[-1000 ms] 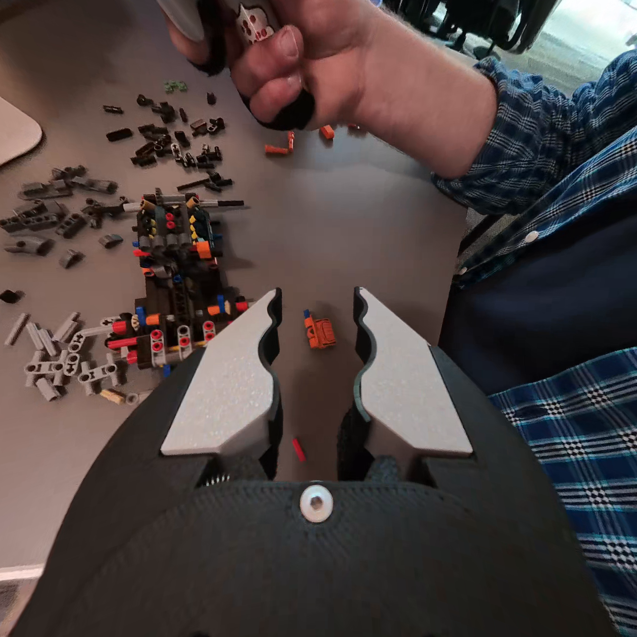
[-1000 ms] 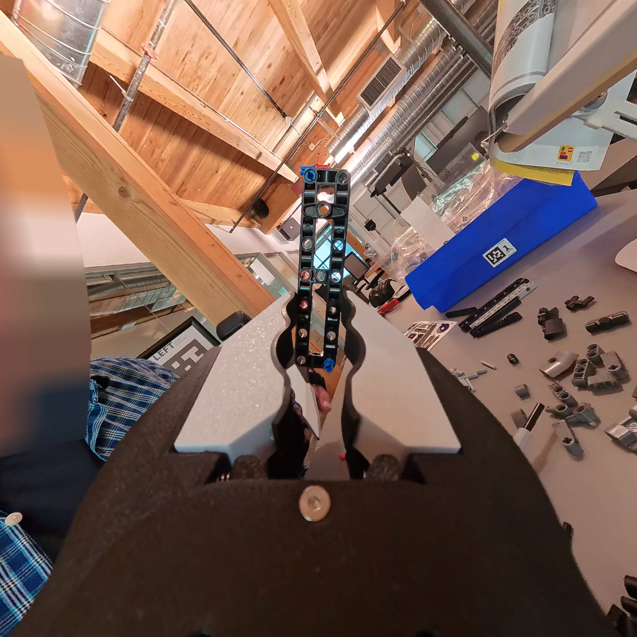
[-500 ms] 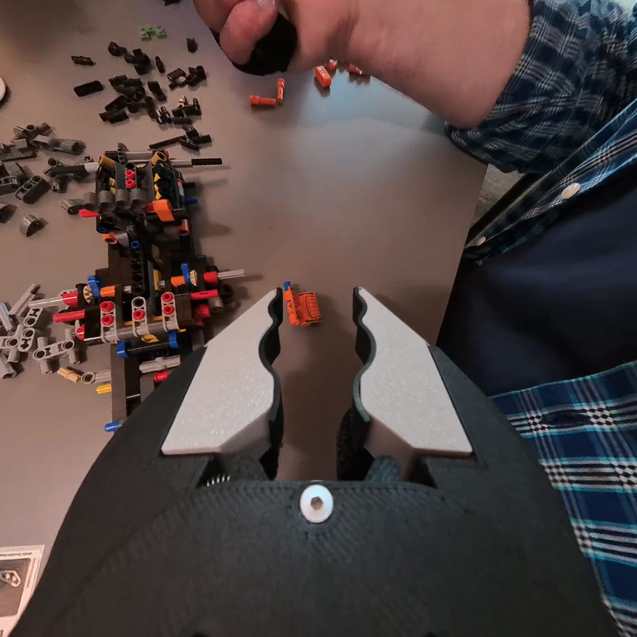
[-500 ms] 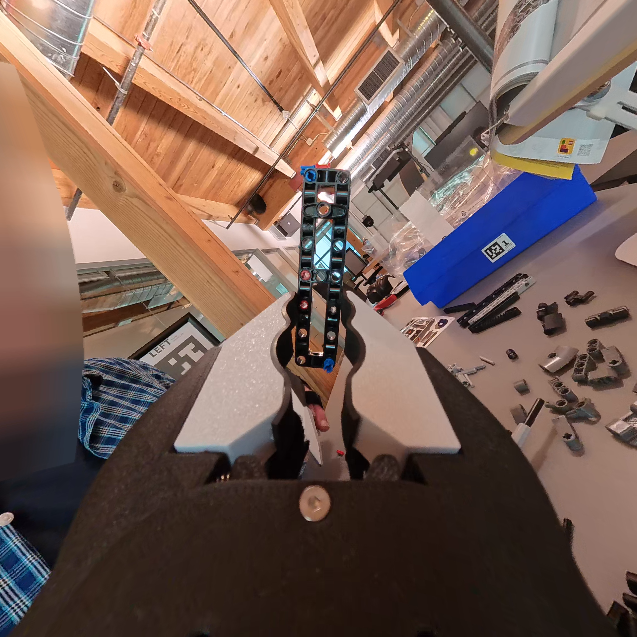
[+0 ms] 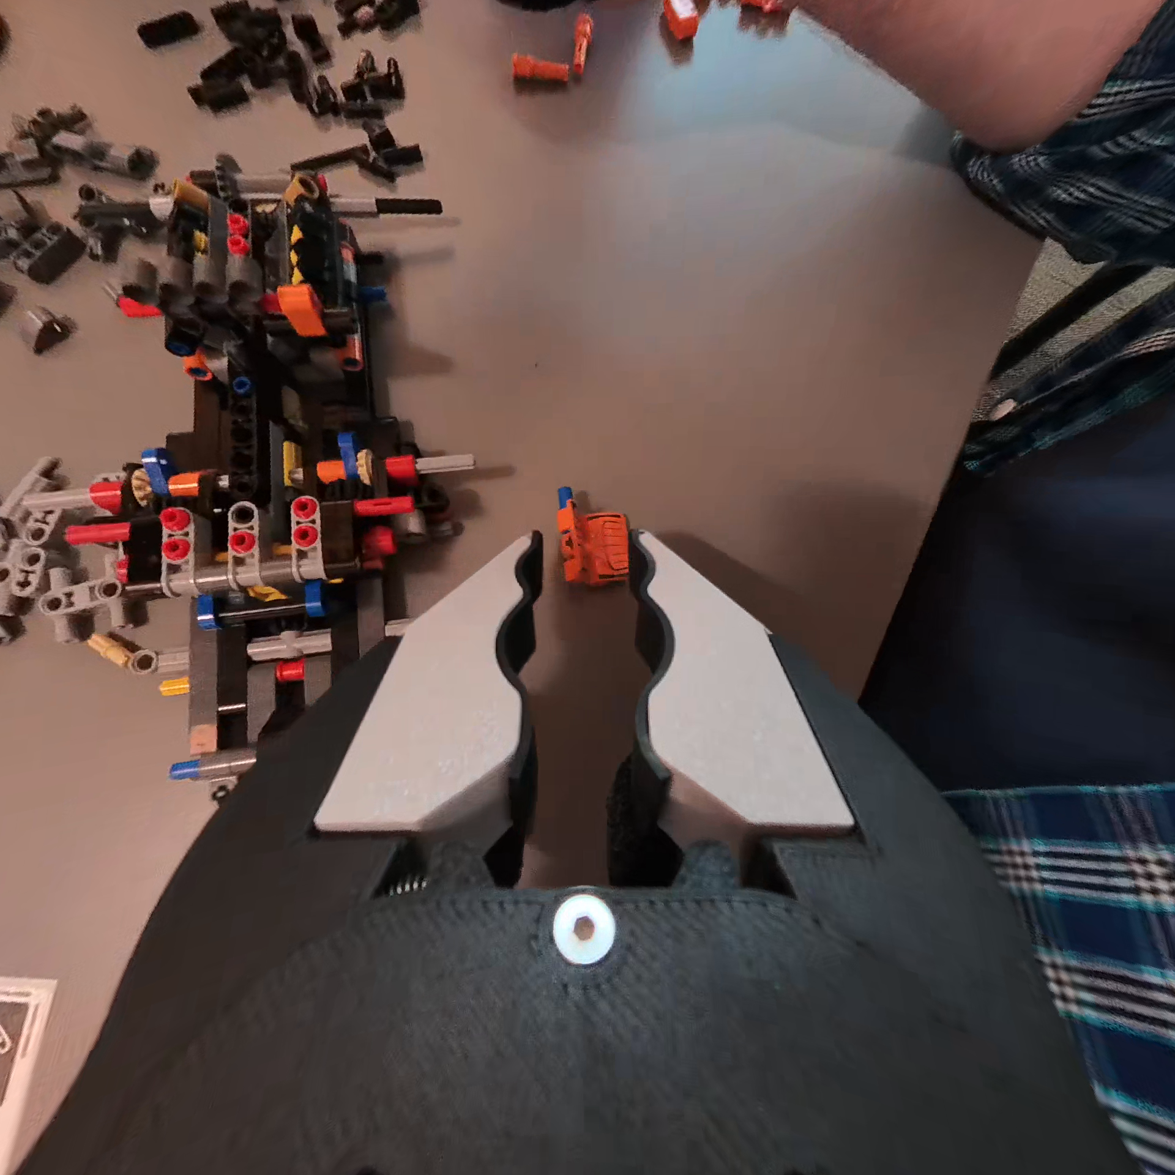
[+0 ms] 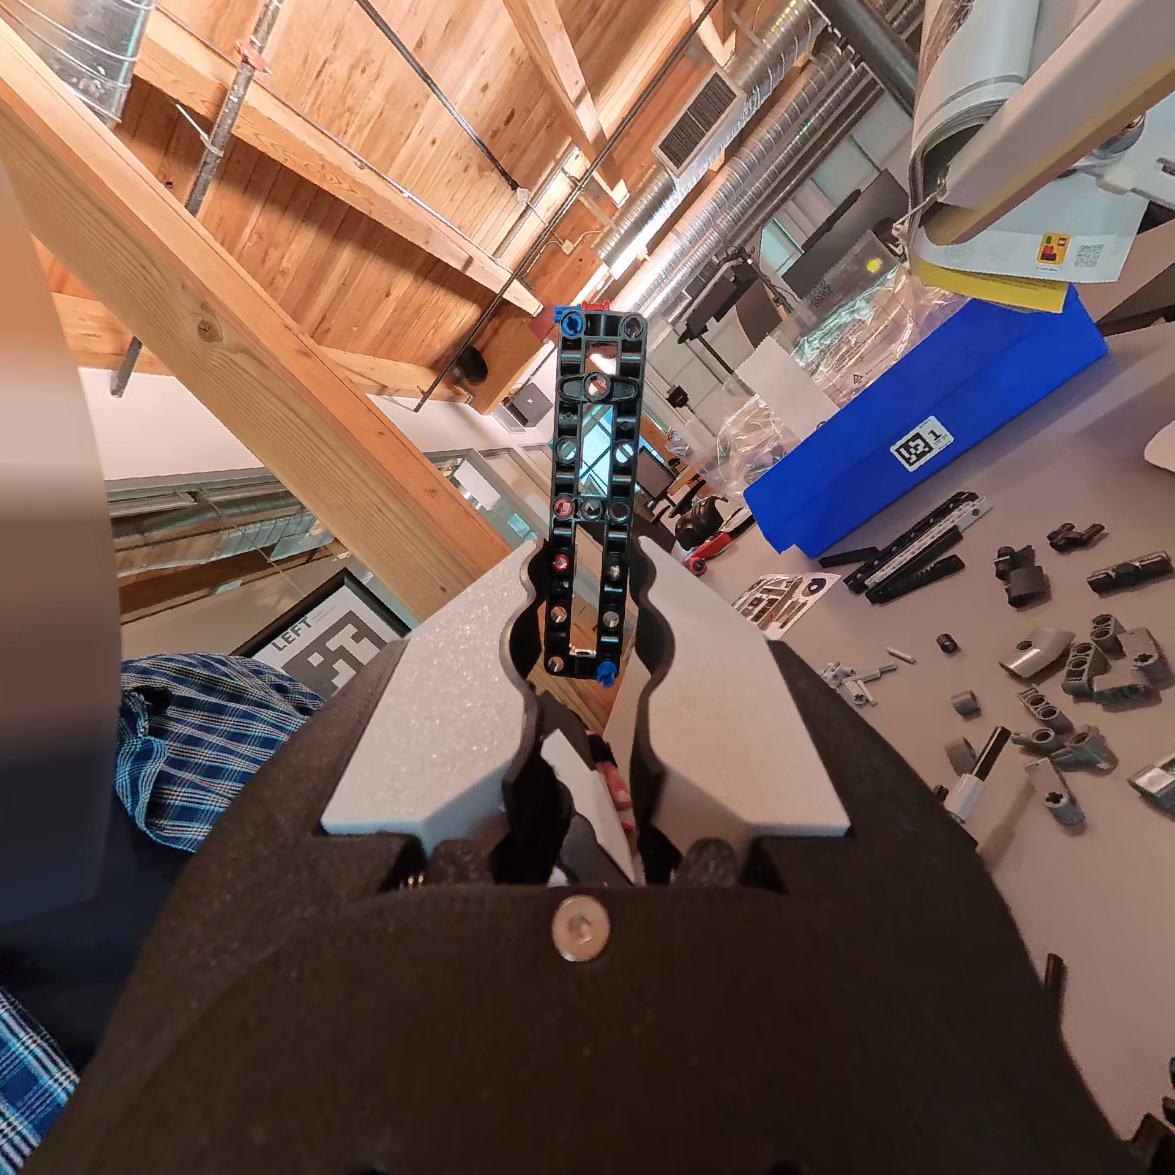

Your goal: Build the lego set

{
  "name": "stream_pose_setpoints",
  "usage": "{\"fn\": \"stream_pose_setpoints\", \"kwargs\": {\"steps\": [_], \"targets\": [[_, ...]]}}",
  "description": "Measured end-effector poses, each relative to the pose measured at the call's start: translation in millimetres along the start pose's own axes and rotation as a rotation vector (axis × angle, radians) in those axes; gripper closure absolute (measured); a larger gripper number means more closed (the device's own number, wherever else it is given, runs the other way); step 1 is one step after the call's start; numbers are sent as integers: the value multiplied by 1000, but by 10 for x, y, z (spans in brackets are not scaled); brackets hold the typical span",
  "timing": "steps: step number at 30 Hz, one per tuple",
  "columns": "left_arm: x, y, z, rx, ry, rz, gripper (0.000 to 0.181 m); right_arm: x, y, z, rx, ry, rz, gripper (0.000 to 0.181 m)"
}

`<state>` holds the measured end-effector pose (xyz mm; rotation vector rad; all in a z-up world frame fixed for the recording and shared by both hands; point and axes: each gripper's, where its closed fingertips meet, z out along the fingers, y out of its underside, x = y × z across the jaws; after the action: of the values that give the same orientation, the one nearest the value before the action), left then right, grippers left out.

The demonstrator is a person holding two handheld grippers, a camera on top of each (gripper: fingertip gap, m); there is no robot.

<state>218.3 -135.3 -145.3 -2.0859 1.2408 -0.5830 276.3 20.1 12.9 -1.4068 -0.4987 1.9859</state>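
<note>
In the left wrist view my left gripper (image 5: pixel 585 547) is open, its tips on either side of a small orange lego piece with a blue pin (image 5: pixel 594 550) that lies on the grey table (image 5: pixel 667 305). The part-built lego model (image 5: pixel 273 458), black with red, blue, orange and yellow parts, lies to the left of the gripper. In the right wrist view my right gripper (image 6: pixel 588 559) is shut on a long black lego frame (image 6: pixel 594 483) with blue and red pins, held up in the air, pointing at the ceiling.
Loose black pieces (image 5: pixel 299 63), grey pieces (image 5: pixel 44 572) and orange pins (image 5: pixel 540 67) lie around the model. A person's arm in a plaid sleeve (image 5: pixel 1081 146) is at the right. A blue bin (image 6: pixel 922 432), black beams (image 6: pixel 909 559) and grey parts (image 6: pixel 1081 661) are on the table. Across from one pair of fingers to the other is roughly 25 cm.
My left gripper has moved forward and down towards the orange piece, which now sits between its tips. The right gripper holds the black frame almost unmoved.
</note>
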Motion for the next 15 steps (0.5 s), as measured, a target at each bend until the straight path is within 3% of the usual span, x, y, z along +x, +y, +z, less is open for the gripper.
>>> {"fn": "stream_pose_setpoints", "kwargs": {"steps": [4, 10, 15], "targets": [[-1, 48, 101, -2, 9, 10, 174, -17, 1, 3, 1, -12, 7, 159], [-49, -79, 56, 39, -11, 63, 174, -35, 2, 8, 4, -25, 19, 159], [-196, -385, -165, 115, -71, 157, 174, -26, 19, 23, 3, -30, 31, 160]]}}
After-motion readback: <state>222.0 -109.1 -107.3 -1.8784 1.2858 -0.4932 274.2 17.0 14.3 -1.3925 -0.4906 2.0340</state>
